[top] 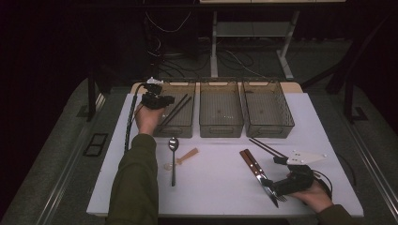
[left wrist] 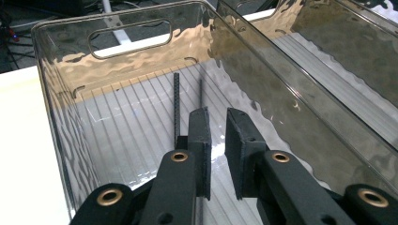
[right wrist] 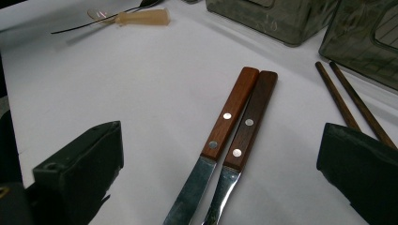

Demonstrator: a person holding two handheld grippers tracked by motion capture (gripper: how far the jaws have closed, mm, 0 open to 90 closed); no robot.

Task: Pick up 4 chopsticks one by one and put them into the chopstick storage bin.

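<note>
Black chopsticks (left wrist: 177, 105) apparently released into the back-left bin (top: 185, 127) by the slightly parted left gripper (left wrist: 216, 136); right gripper (right wrist: 220, 154) gapes over knife and fork (right wrist: 234, 136); spoons wait.

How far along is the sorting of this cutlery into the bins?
Barely started. The left gripper is placing black chopsticks in the left bin. The right gripper, open, hovers over two wooden-handled utensils. Brown chopsticks, a spoon and a small scoop still wait.
</note>
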